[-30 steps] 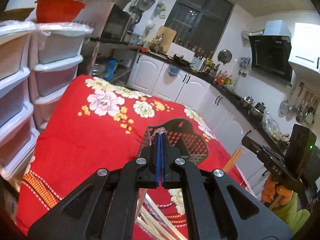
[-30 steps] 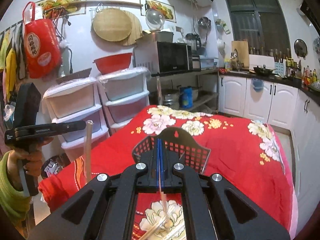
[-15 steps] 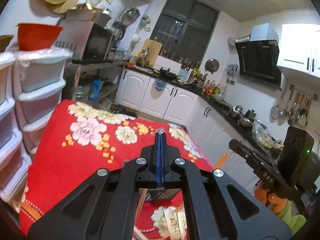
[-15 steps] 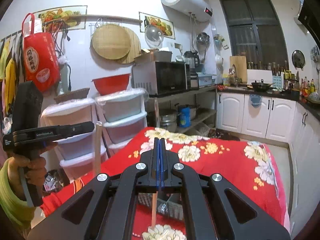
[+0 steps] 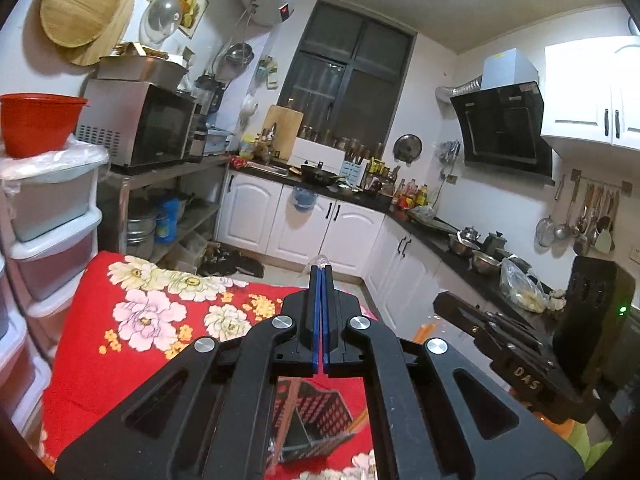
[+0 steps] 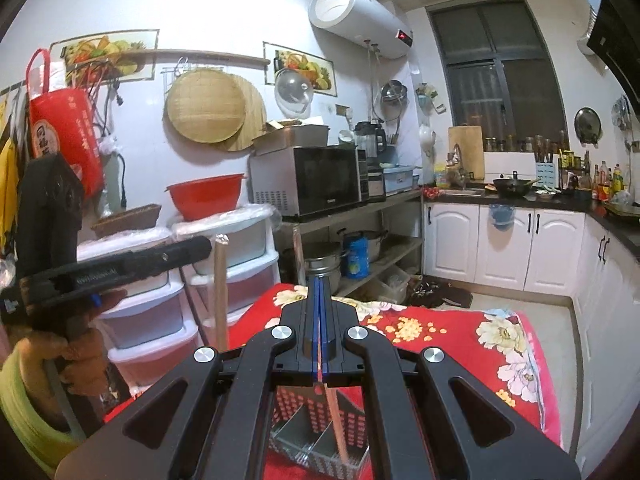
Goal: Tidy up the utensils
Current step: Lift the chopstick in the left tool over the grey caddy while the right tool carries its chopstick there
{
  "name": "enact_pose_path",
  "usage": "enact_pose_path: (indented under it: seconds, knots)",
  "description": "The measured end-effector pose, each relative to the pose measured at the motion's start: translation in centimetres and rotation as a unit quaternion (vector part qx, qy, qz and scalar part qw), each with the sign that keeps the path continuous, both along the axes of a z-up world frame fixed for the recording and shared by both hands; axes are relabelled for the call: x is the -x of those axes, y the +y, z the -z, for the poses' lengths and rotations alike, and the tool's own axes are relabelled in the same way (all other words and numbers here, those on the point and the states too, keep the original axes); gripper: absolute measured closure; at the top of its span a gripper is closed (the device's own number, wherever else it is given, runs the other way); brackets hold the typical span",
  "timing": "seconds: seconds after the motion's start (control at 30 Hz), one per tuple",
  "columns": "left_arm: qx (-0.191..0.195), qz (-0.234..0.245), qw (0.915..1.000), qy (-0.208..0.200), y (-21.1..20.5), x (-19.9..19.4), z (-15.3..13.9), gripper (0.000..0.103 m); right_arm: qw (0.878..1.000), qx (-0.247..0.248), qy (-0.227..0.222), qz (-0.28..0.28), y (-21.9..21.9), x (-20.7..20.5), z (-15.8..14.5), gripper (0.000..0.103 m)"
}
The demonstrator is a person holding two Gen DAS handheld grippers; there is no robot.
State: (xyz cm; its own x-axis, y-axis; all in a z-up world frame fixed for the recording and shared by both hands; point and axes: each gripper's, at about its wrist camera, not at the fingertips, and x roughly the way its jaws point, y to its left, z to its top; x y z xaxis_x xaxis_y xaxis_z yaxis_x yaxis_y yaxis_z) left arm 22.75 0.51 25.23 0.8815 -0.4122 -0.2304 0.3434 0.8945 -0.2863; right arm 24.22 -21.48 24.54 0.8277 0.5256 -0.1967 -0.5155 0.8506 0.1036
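1. The left gripper (image 6: 208,246) is closed on a chopstick (image 6: 220,292) that stands upright, top end at the fingertips, hanging past the red cloth's (image 6: 460,324) left edge.
2. The right gripper (image 6: 319,280) is clamped on a second chopstick (image 6: 335,420), near vertical, its lower end down in the basket's (image 6: 288,404) right compartment.
3. The black mesh basket sits on the cloth below both grippers; its other compartments' contents cannot be told.
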Motion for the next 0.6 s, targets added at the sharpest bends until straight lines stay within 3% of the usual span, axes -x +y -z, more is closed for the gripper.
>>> enact_pose_path:
  seconds: [0.27,0.6]
  knots:
    - [-0.007,-0.005,0.9998,0.02,-0.8,-3.5,1.9,0.103,1.0,-0.001,0.006,0.008,0.0,-2.0,0.5,0.102]
    - [-0.005,-0.012,0.9991,0.041,0.1,-6.0,5.9,0.103,0.999,-0.001,0.049,0.022,0.7,-4.8,4.3,0.102]
